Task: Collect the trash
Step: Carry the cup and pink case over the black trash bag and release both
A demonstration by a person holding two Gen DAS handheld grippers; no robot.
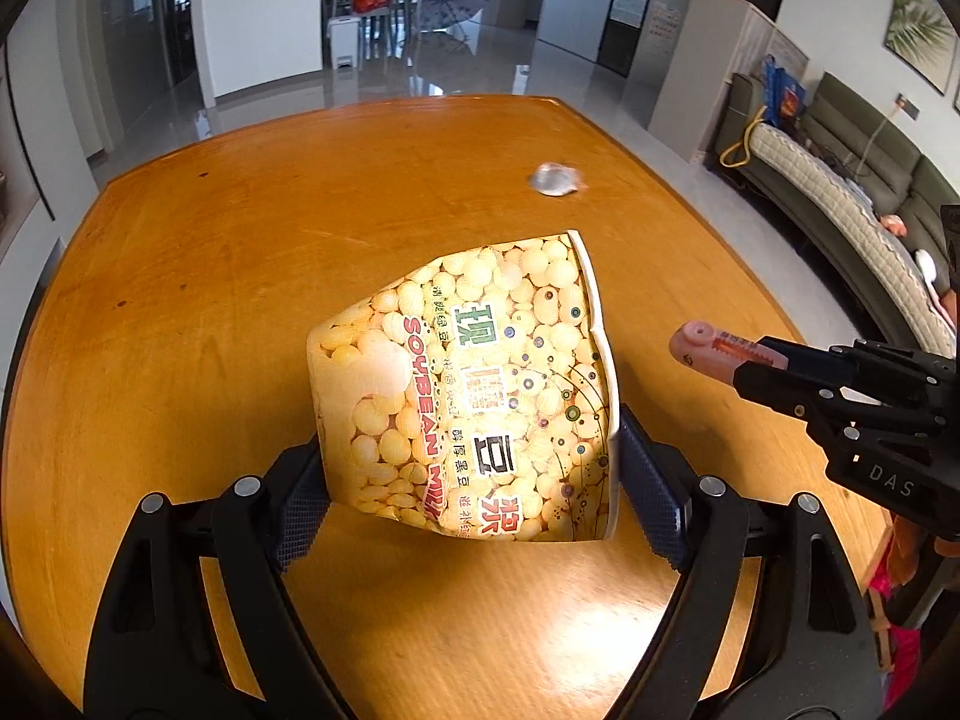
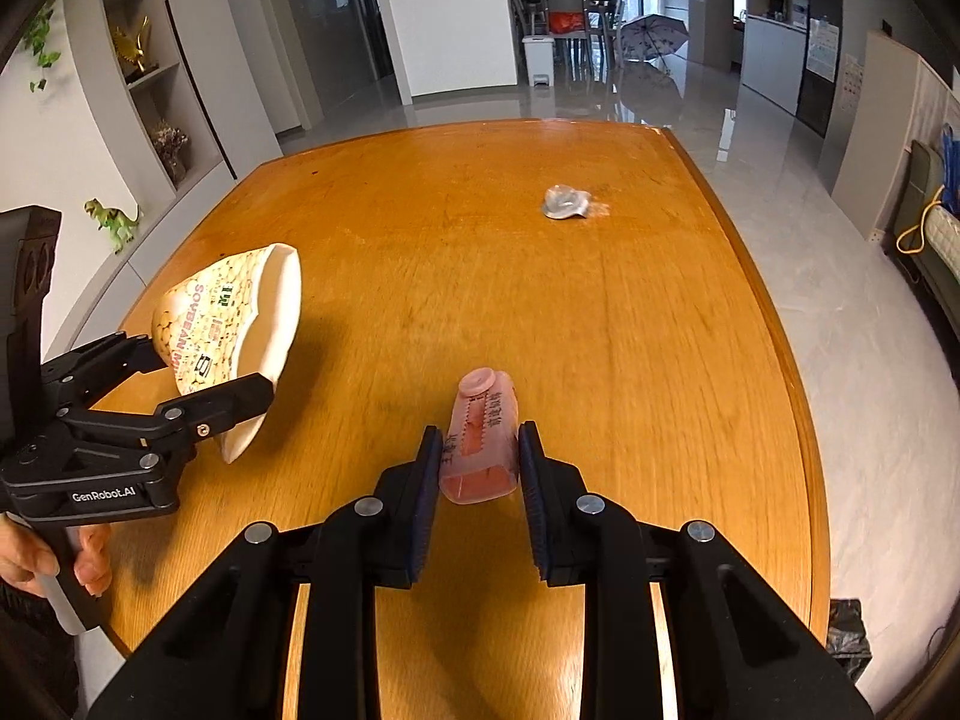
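Observation:
My left gripper [image 1: 471,480] is shut on a squashed yellow soybean-milk paper cup [image 1: 474,384] and holds it above the wooden table [image 1: 240,276], mouth turned right. It shows at the left of the right wrist view, gripper [image 2: 204,390], cup [image 2: 231,330]. My right gripper [image 2: 477,468] is shut on a small pink plastic bottle [image 2: 480,438] held above the table; it appears at the right of the left wrist view [image 1: 720,351]. A crumpled clear plastic lid [image 1: 553,179] lies on the far table, also in the right wrist view [image 2: 565,202].
A dark trash bag [image 2: 847,636] sits on the floor by the table's near right corner. A sofa [image 1: 852,198] stands to the right, and shelves with a toy dinosaur [image 2: 114,222] to the left. A white bin [image 2: 538,60] and chairs stand far back.

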